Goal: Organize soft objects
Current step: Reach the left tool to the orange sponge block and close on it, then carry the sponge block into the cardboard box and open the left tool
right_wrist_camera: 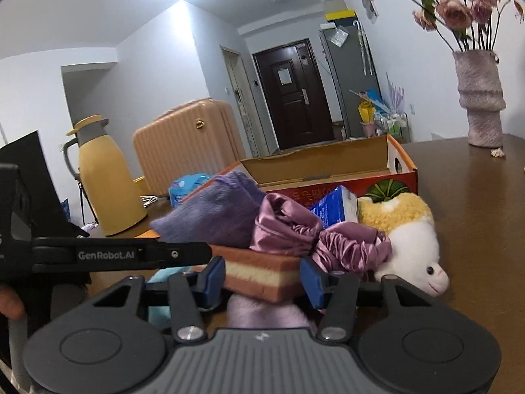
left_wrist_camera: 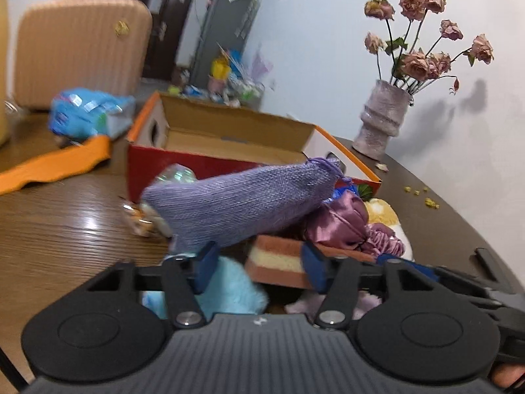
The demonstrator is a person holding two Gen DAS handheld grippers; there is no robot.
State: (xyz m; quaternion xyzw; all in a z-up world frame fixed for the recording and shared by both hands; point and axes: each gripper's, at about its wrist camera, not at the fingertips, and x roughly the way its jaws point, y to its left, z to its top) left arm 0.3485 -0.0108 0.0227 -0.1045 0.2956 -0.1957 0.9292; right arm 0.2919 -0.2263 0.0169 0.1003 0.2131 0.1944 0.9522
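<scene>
A pile of soft things lies on the brown table in front of an open orange-and-red cardboard box (left_wrist_camera: 210, 165) (right_wrist_camera: 328, 167). A purple knit pouch (left_wrist_camera: 239, 203) (right_wrist_camera: 210, 216) rests on top, beside mauve satin cloth (left_wrist_camera: 341, 223) (right_wrist_camera: 288, 223) and a white-and-yellow plush toy (right_wrist_camera: 410, 239). A layered pink-and-cream sponge (left_wrist_camera: 279, 259) (right_wrist_camera: 262, 272) sits underneath. My left gripper (left_wrist_camera: 261, 267) is open over a light blue fluffy item (left_wrist_camera: 233, 289), with the sponge just beyond its pads. My right gripper (right_wrist_camera: 262, 280) is open, the sponge's near corner between its pads. One left finger (right_wrist_camera: 131, 255) crosses the right wrist view.
A textured vase of dried roses (left_wrist_camera: 384, 121) (right_wrist_camera: 479, 98) stands at the back right of the table. To the left are a yellow jug (right_wrist_camera: 105, 180), a peach suitcase (left_wrist_camera: 82, 49), a blue packet (left_wrist_camera: 88, 111) and an orange strip (left_wrist_camera: 59, 164). A blue tissue pack (right_wrist_camera: 331, 207) leans on the box.
</scene>
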